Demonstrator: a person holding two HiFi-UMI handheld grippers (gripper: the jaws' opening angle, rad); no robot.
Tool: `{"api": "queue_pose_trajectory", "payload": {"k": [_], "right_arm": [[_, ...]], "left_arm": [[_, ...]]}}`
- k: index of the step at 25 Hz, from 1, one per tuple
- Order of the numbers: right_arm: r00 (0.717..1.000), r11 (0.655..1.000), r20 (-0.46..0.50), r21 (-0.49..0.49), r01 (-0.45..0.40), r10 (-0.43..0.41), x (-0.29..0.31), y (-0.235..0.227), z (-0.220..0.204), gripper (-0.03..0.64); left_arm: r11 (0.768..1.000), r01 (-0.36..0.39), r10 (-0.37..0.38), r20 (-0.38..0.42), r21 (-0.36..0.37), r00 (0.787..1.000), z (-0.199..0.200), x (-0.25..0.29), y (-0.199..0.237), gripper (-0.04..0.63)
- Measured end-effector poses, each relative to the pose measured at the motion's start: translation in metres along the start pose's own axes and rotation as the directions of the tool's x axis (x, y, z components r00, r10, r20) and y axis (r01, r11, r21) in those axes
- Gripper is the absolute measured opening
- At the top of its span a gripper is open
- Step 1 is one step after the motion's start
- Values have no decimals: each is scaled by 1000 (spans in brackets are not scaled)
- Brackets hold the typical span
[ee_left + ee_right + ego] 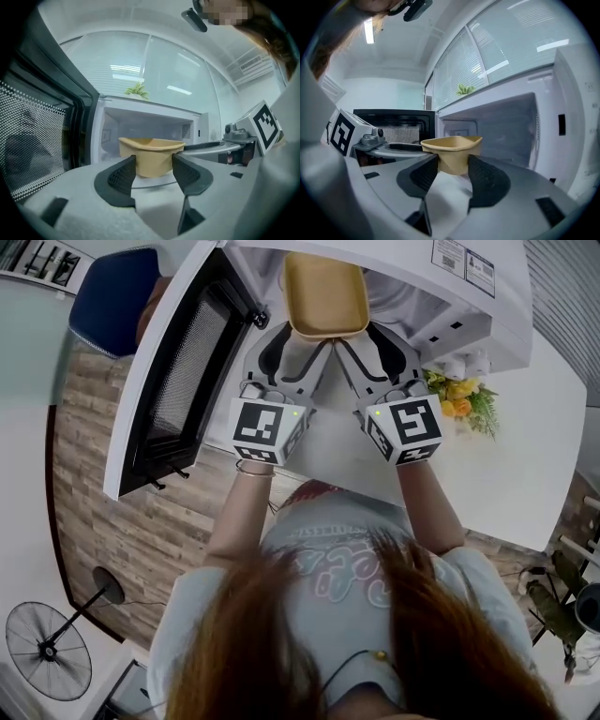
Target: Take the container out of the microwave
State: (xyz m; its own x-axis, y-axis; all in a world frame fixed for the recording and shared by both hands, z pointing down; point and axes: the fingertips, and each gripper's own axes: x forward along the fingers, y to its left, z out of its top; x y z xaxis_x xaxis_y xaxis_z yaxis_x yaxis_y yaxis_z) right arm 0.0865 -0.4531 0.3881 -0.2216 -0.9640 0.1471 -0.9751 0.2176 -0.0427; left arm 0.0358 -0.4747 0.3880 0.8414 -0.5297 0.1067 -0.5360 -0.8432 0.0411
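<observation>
Where the head view looks down on the worktop (pixel 525 465), the housing of the microwave (pixel 422 277) hides most of the cavity. The person's hair cuts off the near edge of the worktop. At the left, the microwave door (pixel 178 371) stands swung open.

The left gripper (pixel 302 338) has its jaws clamped on the near-left corner of the container (pixel 325 292). In the left gripper view the jaws of this gripper (pixel 153 168) cover the lower wall of the container (pixel 151 154). Whether the base rests on the cavity floor cannot be determined.

The container sits at the front edge of the microwave opening, upright, open side up. Its long axis runs from the person into the cavity.

The right gripper (pixel 358 336) has its jaws clamped on the near-right corner. The right gripper view shows the jaws of this gripper (pixel 453 171) pressed against the container (pixel 452 150) below its rim.

Flowers (pixel 461 399) stand just beside the microwave's right side.
</observation>
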Motion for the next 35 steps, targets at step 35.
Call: {"api": "queue_pose_trajectory", "payload": {"k": [35], "right_arm": [[999,1000,52,-4,7,-7,-78,34,22,192]], "left_arm": [[999,15,-15,20,44,1000,27,-59,-59,244]]}}
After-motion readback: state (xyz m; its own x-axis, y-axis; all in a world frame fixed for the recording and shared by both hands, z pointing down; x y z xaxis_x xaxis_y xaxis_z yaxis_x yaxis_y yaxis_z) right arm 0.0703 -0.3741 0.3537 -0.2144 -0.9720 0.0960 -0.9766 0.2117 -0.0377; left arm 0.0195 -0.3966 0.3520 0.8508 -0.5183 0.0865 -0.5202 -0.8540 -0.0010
